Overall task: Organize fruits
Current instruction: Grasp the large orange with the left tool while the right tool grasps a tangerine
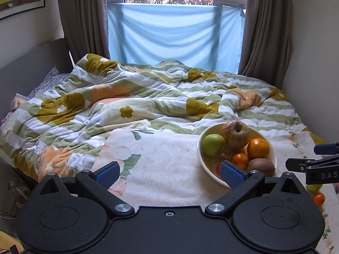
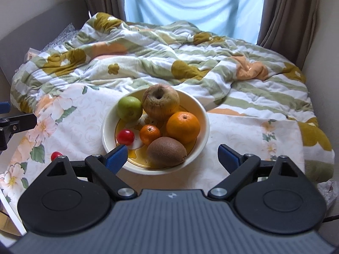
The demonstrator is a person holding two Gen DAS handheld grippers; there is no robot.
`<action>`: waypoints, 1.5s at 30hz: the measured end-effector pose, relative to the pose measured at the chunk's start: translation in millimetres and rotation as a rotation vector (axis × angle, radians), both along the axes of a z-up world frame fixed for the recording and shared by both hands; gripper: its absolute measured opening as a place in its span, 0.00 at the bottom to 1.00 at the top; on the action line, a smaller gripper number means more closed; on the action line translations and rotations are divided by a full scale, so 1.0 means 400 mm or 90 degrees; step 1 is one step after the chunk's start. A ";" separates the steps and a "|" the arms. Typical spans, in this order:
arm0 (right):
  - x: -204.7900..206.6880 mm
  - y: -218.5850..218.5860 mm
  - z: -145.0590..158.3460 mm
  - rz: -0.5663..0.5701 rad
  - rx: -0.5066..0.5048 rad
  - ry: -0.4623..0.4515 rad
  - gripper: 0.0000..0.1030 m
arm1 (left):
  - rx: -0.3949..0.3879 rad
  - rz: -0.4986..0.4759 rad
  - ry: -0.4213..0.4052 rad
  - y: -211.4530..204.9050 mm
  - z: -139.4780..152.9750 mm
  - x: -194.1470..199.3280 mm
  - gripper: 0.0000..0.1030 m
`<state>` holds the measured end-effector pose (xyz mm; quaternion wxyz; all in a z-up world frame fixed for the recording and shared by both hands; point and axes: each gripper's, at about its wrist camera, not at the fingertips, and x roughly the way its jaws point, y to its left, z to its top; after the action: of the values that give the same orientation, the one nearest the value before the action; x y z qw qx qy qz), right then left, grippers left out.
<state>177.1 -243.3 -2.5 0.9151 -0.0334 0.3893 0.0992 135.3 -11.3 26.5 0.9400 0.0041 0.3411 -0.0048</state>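
Note:
A cream bowl point(image 2: 108, 131) stands on a floral cloth and holds a green apple point(image 2: 129, 108), a wrinkled brown apple point(image 2: 161, 102), an orange point(image 2: 183, 127), a mandarin point(image 2: 150, 134), a kiwi point(image 2: 166, 151) and a red tomato point(image 2: 126, 137). My right gripper point(image 2: 173, 157) hangs open over the bowl's near rim, nothing between its pads. A second tomato point(image 2: 56, 155) lies on the cloth to the left. My left gripper point(image 1: 169, 174) is open and empty, left of the bowl point(image 1: 199, 148). Under the right gripper point(image 1: 313, 163) lie a yellow-green fruit point(image 1: 314, 188) and a small orange one point(image 1: 318, 199).
A rumpled flowered blanket point(image 1: 148, 97) covers the bed behind the floral cloth point(image 1: 165, 160). Brown curtains point(image 1: 264, 31) and a blue sheet point(image 1: 173, 33) hang at the window. A grey headboard point(image 1: 31, 63) runs along the left, a wall on the right.

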 end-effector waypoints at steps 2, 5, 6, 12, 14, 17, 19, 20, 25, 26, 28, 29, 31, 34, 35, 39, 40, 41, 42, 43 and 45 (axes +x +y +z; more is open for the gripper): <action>-0.019 -0.006 0.015 -0.007 0.000 -0.007 1.00 | -0.001 -0.004 -0.009 0.001 0.013 -0.019 1.00; -0.057 -0.010 0.040 -0.021 -0.003 -0.022 1.00 | -0.002 -0.010 -0.023 0.003 0.033 -0.050 1.00; -0.071 -0.014 0.049 -0.026 -0.003 -0.028 1.00 | -0.004 -0.013 -0.028 0.005 0.039 -0.060 1.00; -0.167 -0.030 0.101 -0.071 0.000 -0.063 1.00 | -0.008 -0.047 -0.043 0.003 0.062 -0.110 1.00; -0.200 -0.039 0.115 -0.089 0.001 -0.070 1.00 | -0.010 -0.060 -0.046 -0.002 0.063 -0.127 1.00; -0.251 -0.052 0.129 -0.119 0.001 -0.080 1.00 | -0.015 -0.083 -0.044 -0.016 0.057 -0.146 1.00; -0.286 -0.064 0.128 -0.136 -0.003 -0.082 1.00 | -0.016 -0.102 -0.037 -0.029 0.045 -0.158 1.00; -0.299 -0.071 0.126 -0.143 -0.005 -0.082 1.00 | -0.014 -0.112 -0.030 -0.038 0.038 -0.163 1.00; -0.354 -0.120 0.098 -0.172 -0.002 -0.062 1.00 | -0.002 -0.144 -0.005 -0.089 0.004 -0.185 1.00; -0.361 -0.129 0.091 -0.171 -0.005 -0.059 1.00 | -0.002 -0.148 0.000 -0.101 -0.005 -0.186 1.00; -0.371 -0.151 0.070 -0.164 -0.017 -0.054 1.00 | 0.000 -0.153 0.007 -0.126 -0.028 -0.188 1.00; -0.372 -0.161 0.058 -0.161 -0.022 -0.051 1.00 | 0.000 -0.153 0.008 -0.138 -0.040 -0.189 1.00; -0.371 -0.188 0.030 -0.149 -0.026 -0.047 1.00 | -0.001 -0.151 0.012 -0.166 -0.064 -0.184 1.00; -0.359 -0.222 -0.011 -0.124 -0.038 -0.044 1.00 | -0.010 -0.144 0.021 -0.204 -0.100 -0.175 0.99; -0.353 -0.231 -0.026 -0.114 -0.048 -0.043 1.00 | -0.014 -0.142 0.026 -0.217 -0.113 -0.169 0.99; -0.323 -0.274 -0.086 -0.080 -0.058 -0.033 1.00 | -0.007 -0.139 0.036 -0.271 -0.165 -0.142 0.99; -0.313 -0.285 -0.100 -0.069 -0.057 -0.033 1.00 | -0.006 -0.139 0.036 -0.283 -0.178 -0.135 0.99; -0.303 -0.297 -0.116 -0.059 -0.057 -0.034 1.00 | -0.006 -0.140 0.037 -0.296 -0.190 -0.129 0.99; -0.296 -0.304 -0.127 -0.051 -0.058 -0.037 1.00 | -0.006 -0.141 0.038 -0.310 -0.201 -0.120 0.99; -0.286 -0.312 -0.140 -0.042 -0.058 -0.038 1.00 | -0.004 -0.142 0.039 -0.323 -0.211 -0.112 0.99; -0.267 -0.327 -0.162 -0.028 -0.054 -0.035 0.99 | 0.002 -0.146 0.044 -0.349 -0.232 -0.096 0.99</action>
<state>70.1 -374.2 -67.2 0.9251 -0.0665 0.3688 0.0619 96.9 -151.1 -66.2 0.9209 0.0443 0.3708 -0.1117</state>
